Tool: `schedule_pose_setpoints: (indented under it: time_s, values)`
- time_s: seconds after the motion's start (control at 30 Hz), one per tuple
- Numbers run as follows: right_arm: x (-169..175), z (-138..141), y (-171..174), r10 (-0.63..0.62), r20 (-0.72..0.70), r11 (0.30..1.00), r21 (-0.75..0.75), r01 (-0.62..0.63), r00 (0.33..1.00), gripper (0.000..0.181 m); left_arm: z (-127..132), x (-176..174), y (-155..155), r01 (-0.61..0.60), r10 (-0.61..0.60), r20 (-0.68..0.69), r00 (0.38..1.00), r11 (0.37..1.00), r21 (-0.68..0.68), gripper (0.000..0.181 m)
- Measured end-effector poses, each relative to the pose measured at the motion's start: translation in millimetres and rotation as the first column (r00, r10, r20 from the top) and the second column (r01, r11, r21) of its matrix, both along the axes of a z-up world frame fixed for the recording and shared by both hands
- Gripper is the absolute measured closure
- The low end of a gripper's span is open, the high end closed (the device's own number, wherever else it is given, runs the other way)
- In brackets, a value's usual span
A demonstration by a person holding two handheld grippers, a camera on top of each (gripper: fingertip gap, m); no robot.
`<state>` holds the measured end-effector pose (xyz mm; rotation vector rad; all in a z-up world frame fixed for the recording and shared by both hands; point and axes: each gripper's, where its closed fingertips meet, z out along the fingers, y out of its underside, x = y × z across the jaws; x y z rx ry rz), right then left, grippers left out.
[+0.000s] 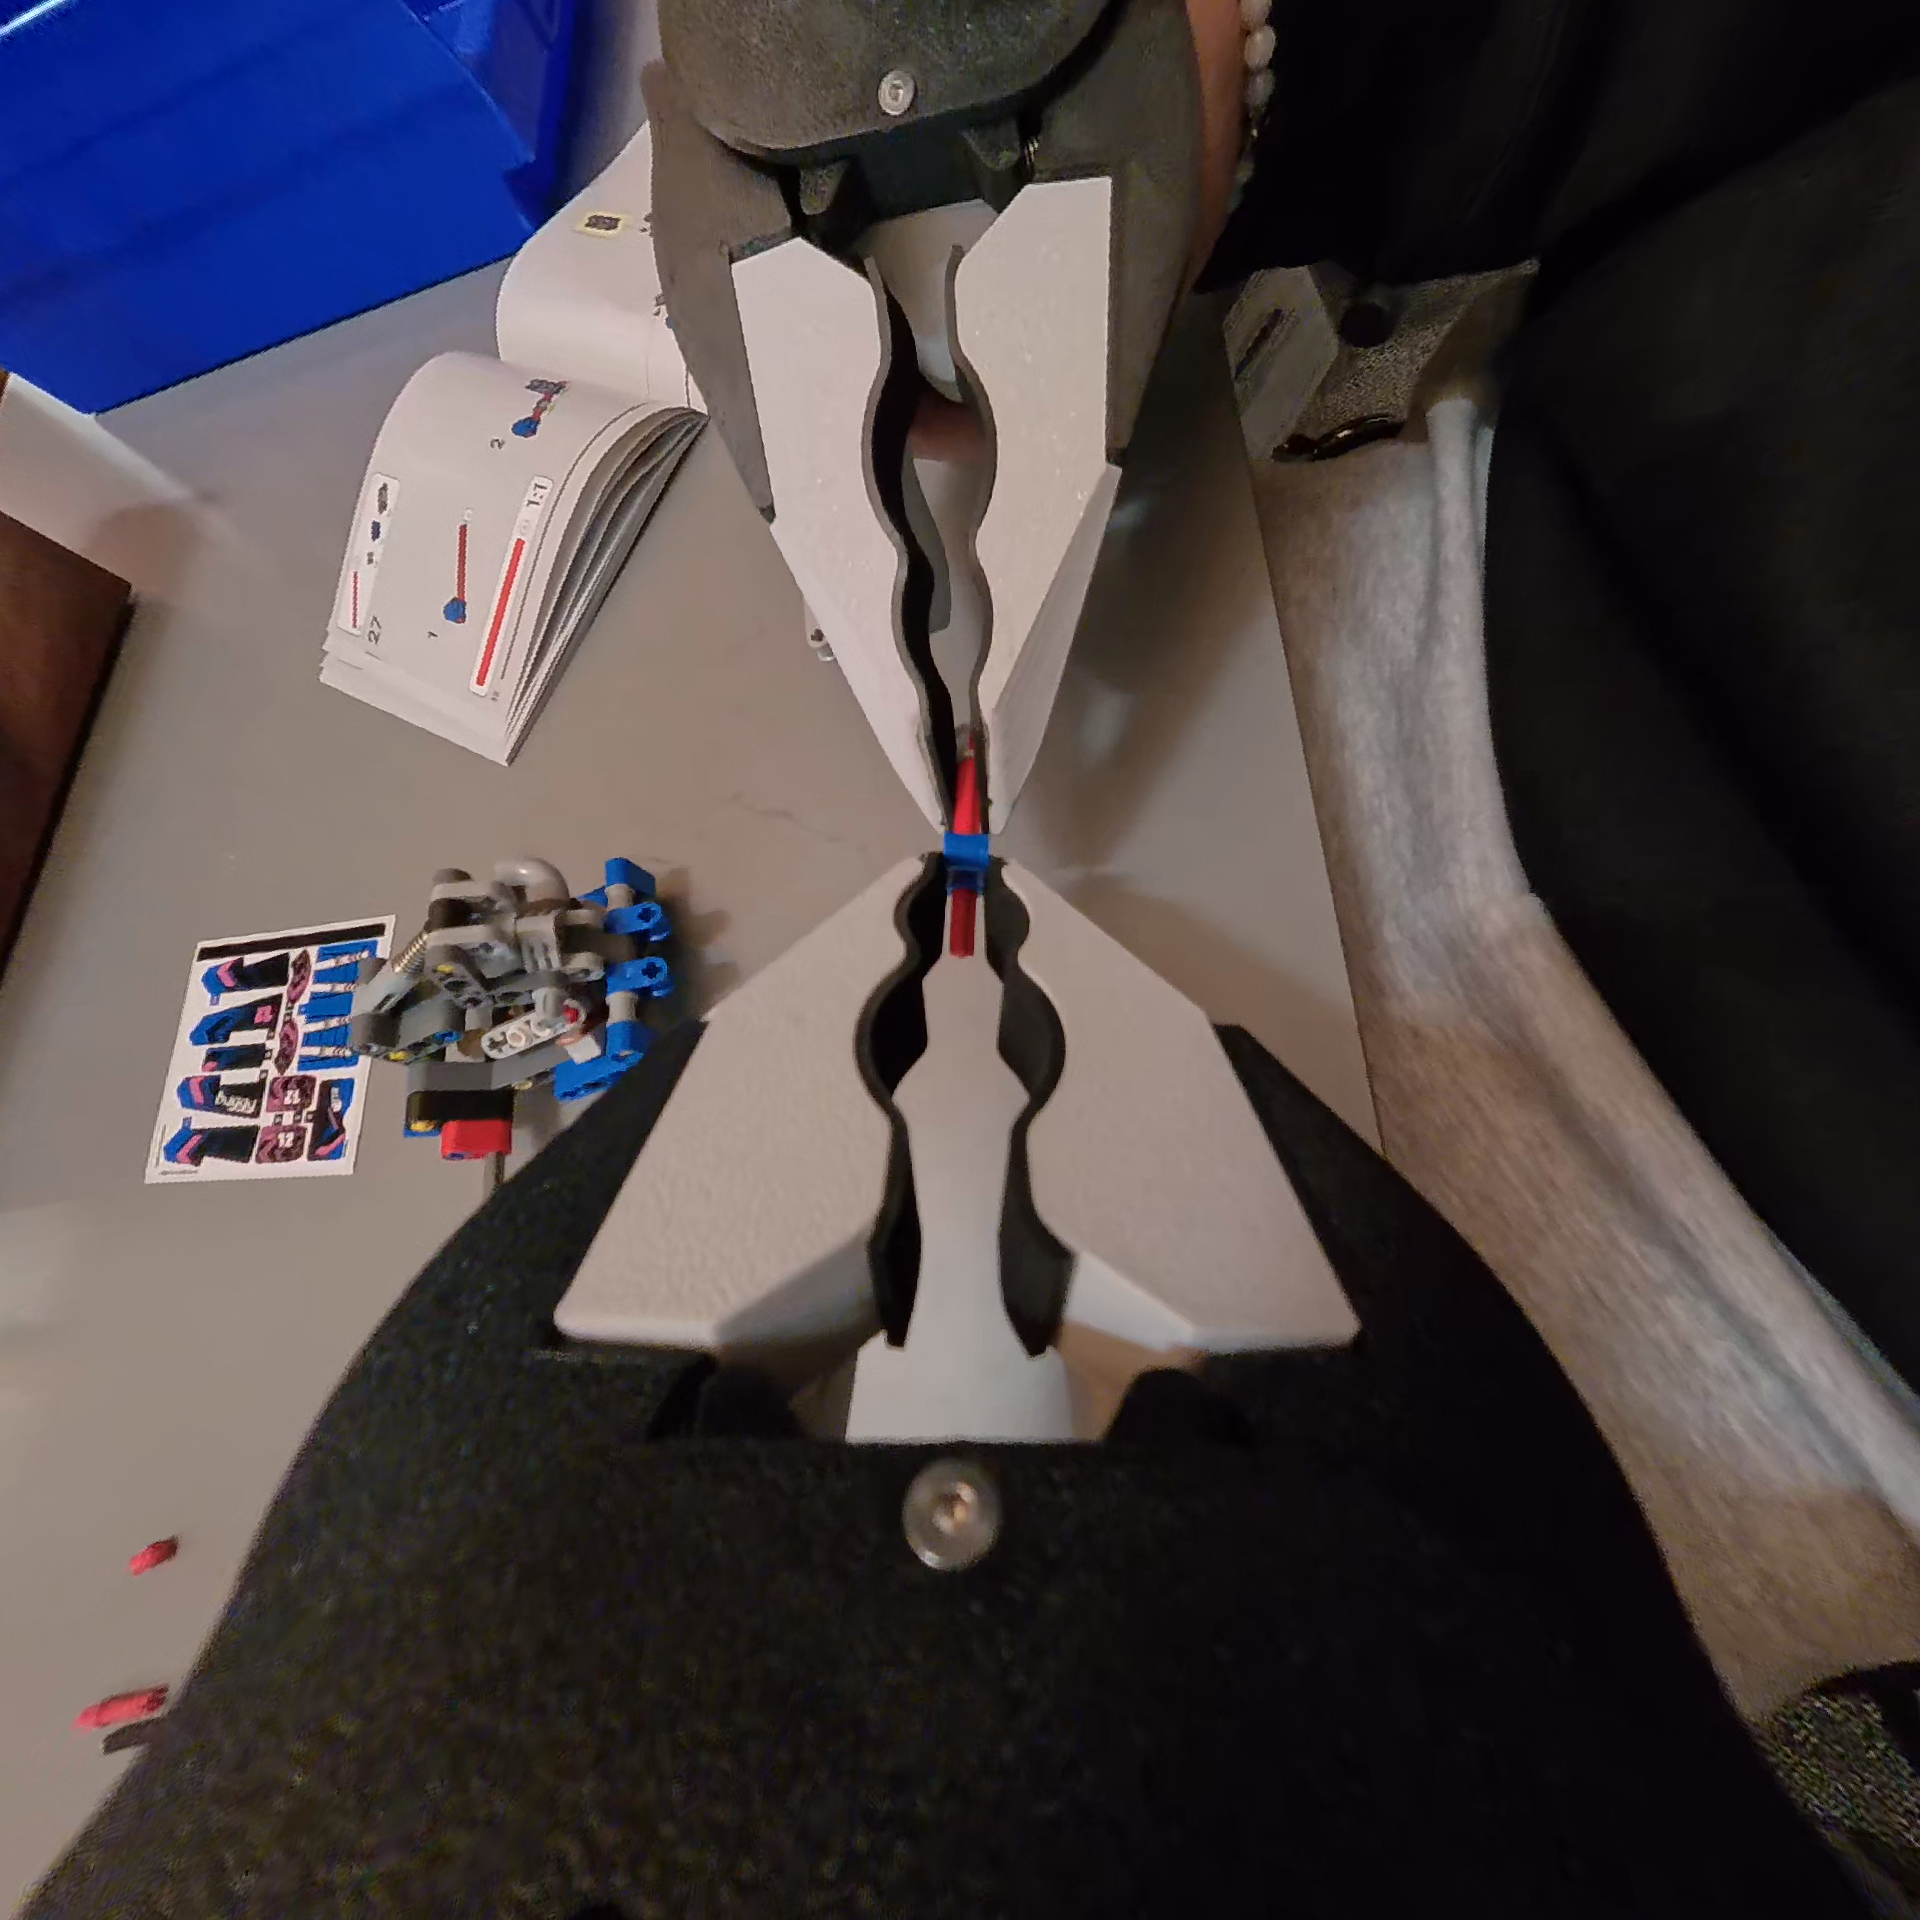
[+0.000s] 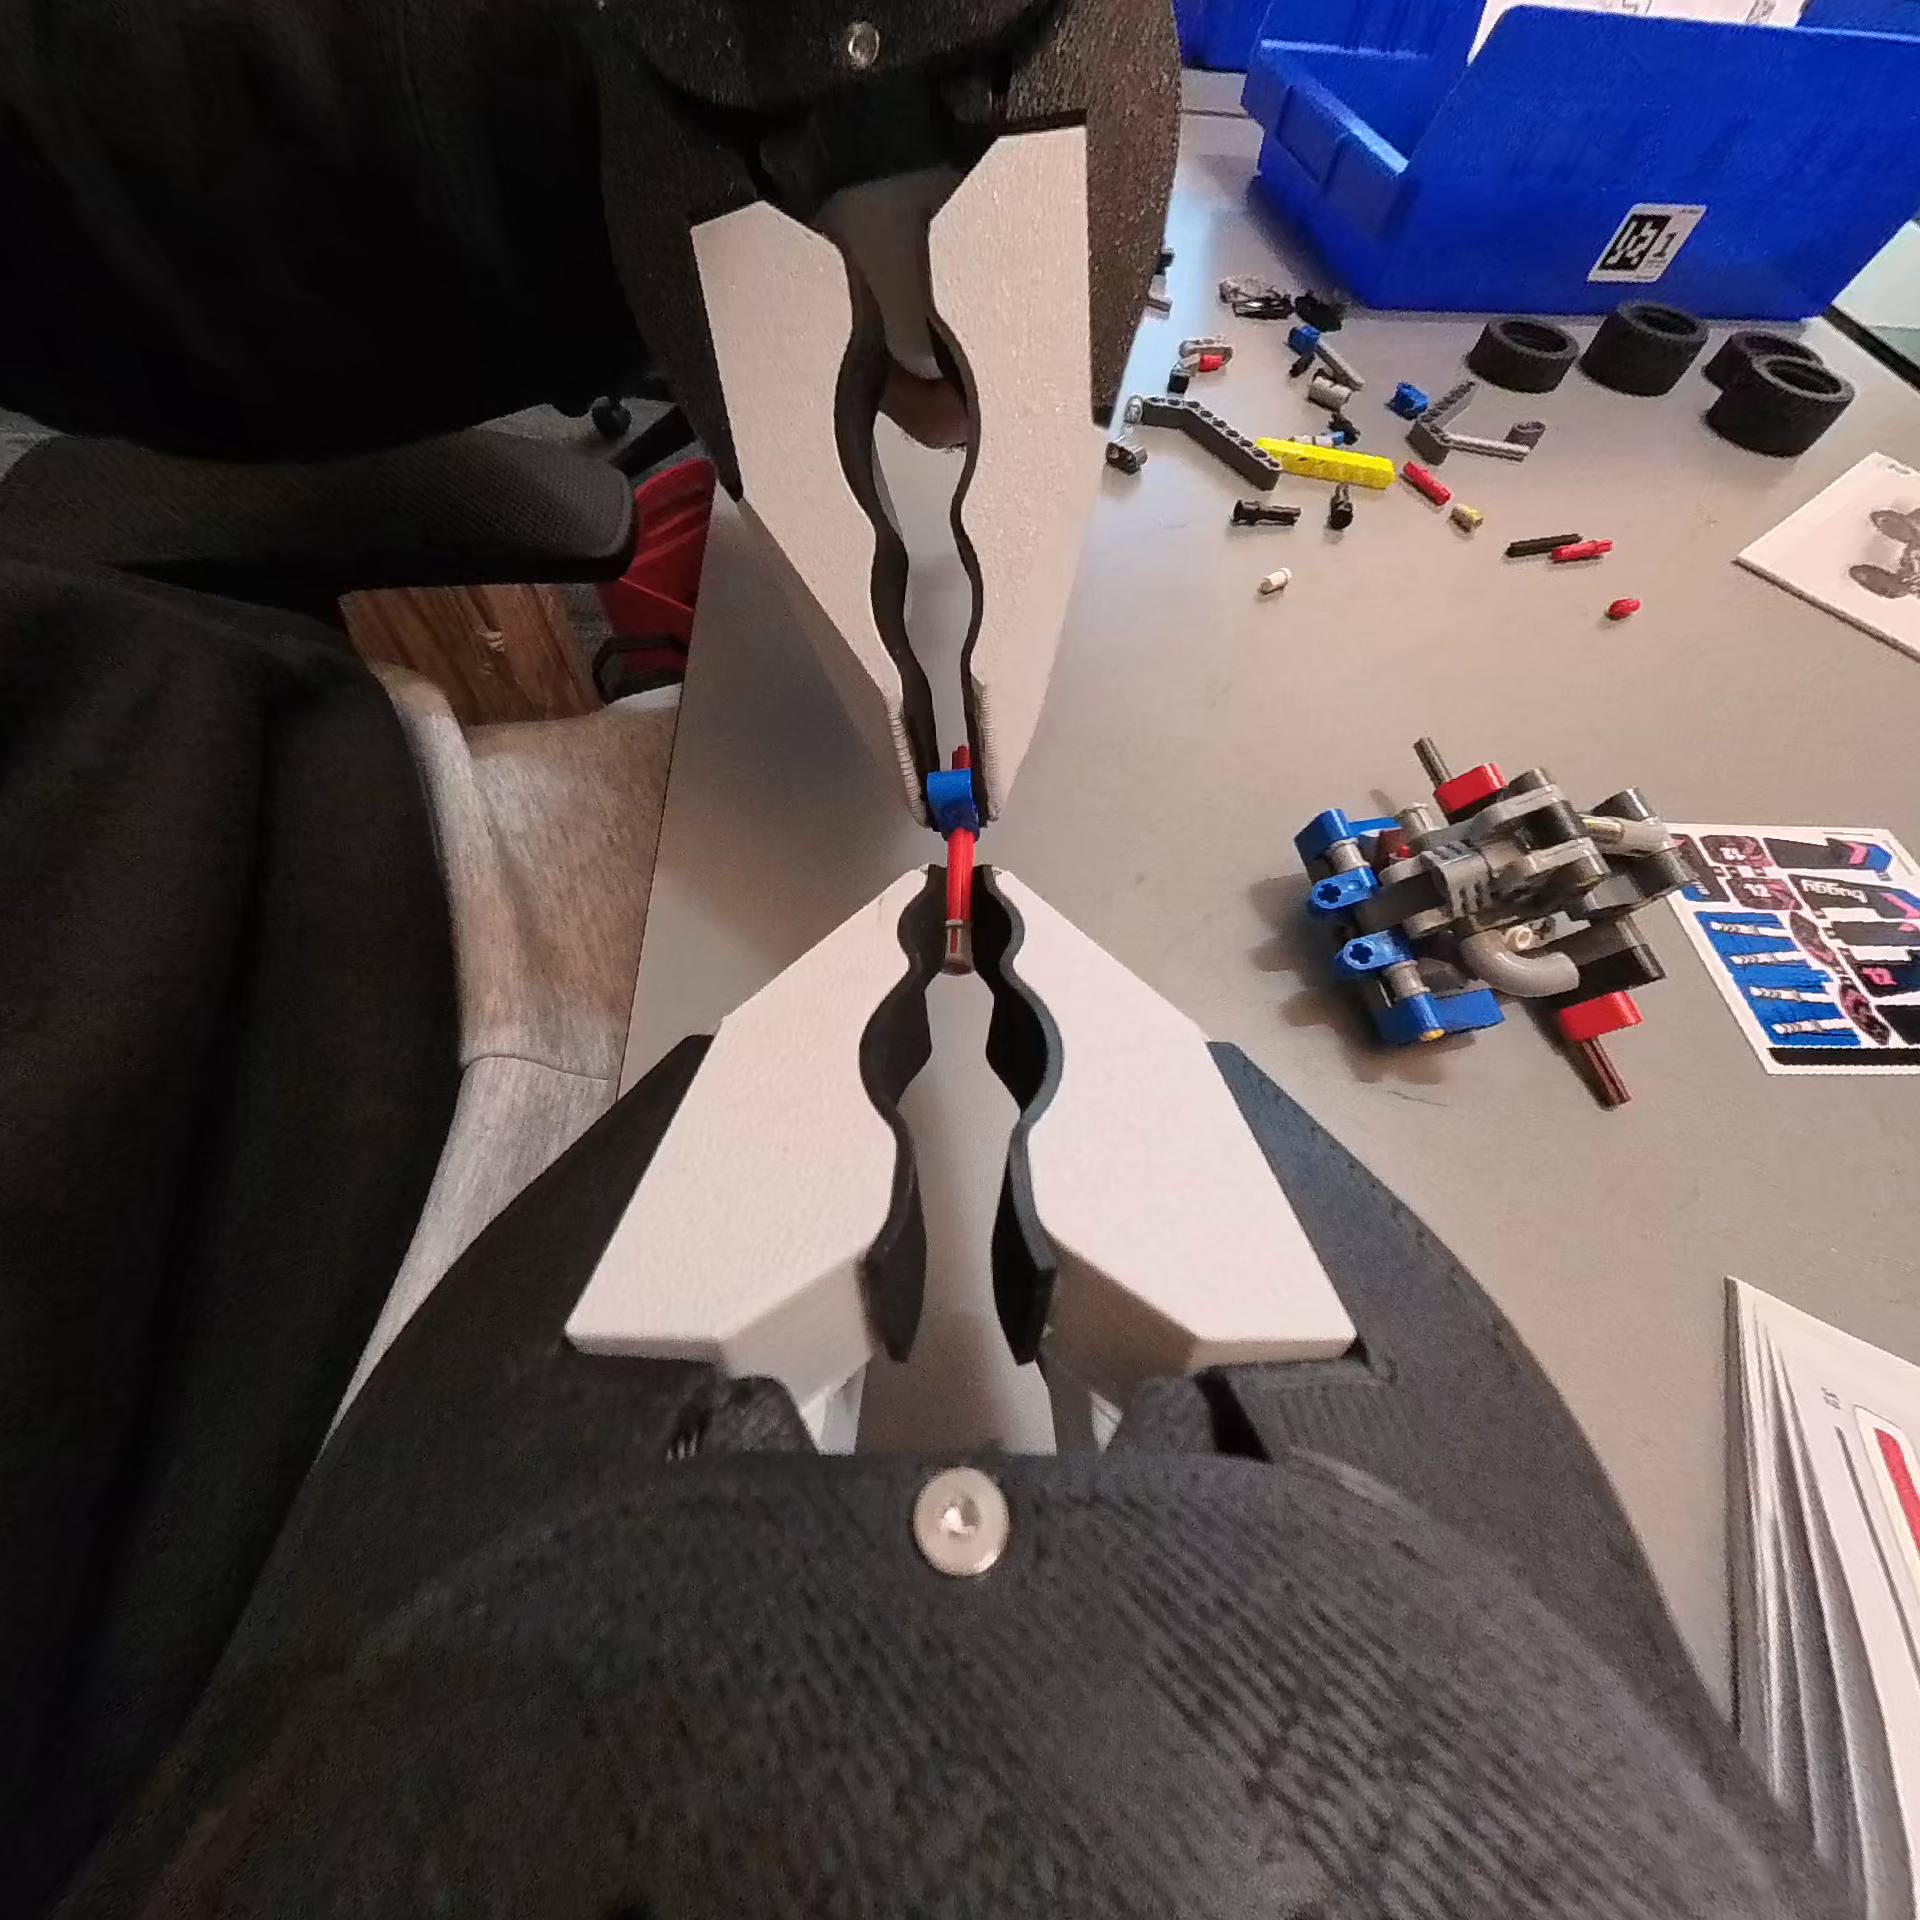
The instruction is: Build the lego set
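Note:
My left gripper (image 1: 961,873) is shut on a small blue connector (image 1: 964,847), held above the grey table's near edge. My right gripper (image 2: 961,883) faces it tip to tip and is shut on a thin red axle (image 2: 958,883). The axle passes through the blue connector (image 2: 951,798), and a short red end sticks out past it between the left fingers. The right gripper (image 1: 961,810) comes down from the top of the left wrist view, and the left gripper (image 2: 951,816) does the same in the right wrist view. The half-built blue and grey model (image 1: 520,1008) (image 2: 1486,914) lies on the table.
A sticker sheet (image 1: 270,1049) (image 2: 1808,935) lies beside the model. An open instruction booklet (image 1: 499,540) and blue bins (image 2: 1610,156) are farther back. Loose pieces (image 2: 1330,457) and black tyres (image 2: 1642,348) are scattered near the bins. A person's leg (image 1: 1558,935) sits past the table edge. Left and right tips are no more than a few centimetres apart.

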<state>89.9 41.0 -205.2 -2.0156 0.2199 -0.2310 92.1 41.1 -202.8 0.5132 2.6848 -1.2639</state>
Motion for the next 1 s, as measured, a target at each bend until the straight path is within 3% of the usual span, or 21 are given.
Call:
schedule_pose_setpoints:
  time_s: [0.37,0.43,0.47,0.5,0.6,0.73,0.83,1.0]
  values:
    - [-3.0,-7.6,3.4,0.018,-0.015,0.999,-0.049,-0.019,1.0,0.177,-7.6,-2.3,4.2,-0.024,0.022,-0.041,0.999,0.999,-0.043,0.176]
    - [-1.3,-11.8,-3.2,0.006,-0.011,0.993,-0.119,-0.007,1.0,0.178,-10.3,0.6,5.0,-0.051,0.049,-0.038,0.998,0.997,-0.058,0.177]
    - [3.5,-20.4,-16.3,-0.025,0.013,0.973,-0.231,0.027,1.0,0.178,-12.5,5.7,8.5,-0.075,0.074,-0.014,0.997,0.995,-0.061,0.181]
    - [8.6,-25.2,-29.3,-0.051,0.05,0.944,-0.322,0.064,0.997,0.178,-10.9,9.7,11.4,-0.095,0.096,0.0,0.995,0.992,-0.086,0.169]
    - [11.3,-23.3,-38.3,-0.047,0.078,0.898,-0.434,0.076,0.996,0.178,8.6,2.1,4.4,-0.108,0.095,-0.077,0.993,0.975,-0.196,0.168]
    - [14.3,-32.7,-43.6,0.011,0.054,0.777,-0.629,0.026,0.998,0.178,-0.4,7.7,-8.3,-0.166,0.161,-0.054,0.985,0.979,-0.121,0.163]
    - [9.4,-34.6,-37.0,0.054,-0.017,0.736,-0.675,-0.051,0.998,0.178,-12.6,8.8,-16.1,-0.196,0.19,-0.079,0.979,0.977,-0.089,0.155]
    - [6.4,-35.6,-32.5,0.049,-0.105,0.708,-0.697,-0.109,0.993,0.178,-26.7,6.9,-21.3,-0.206,0.2,-0.089,0.976,0.977,-0.052,0.163]
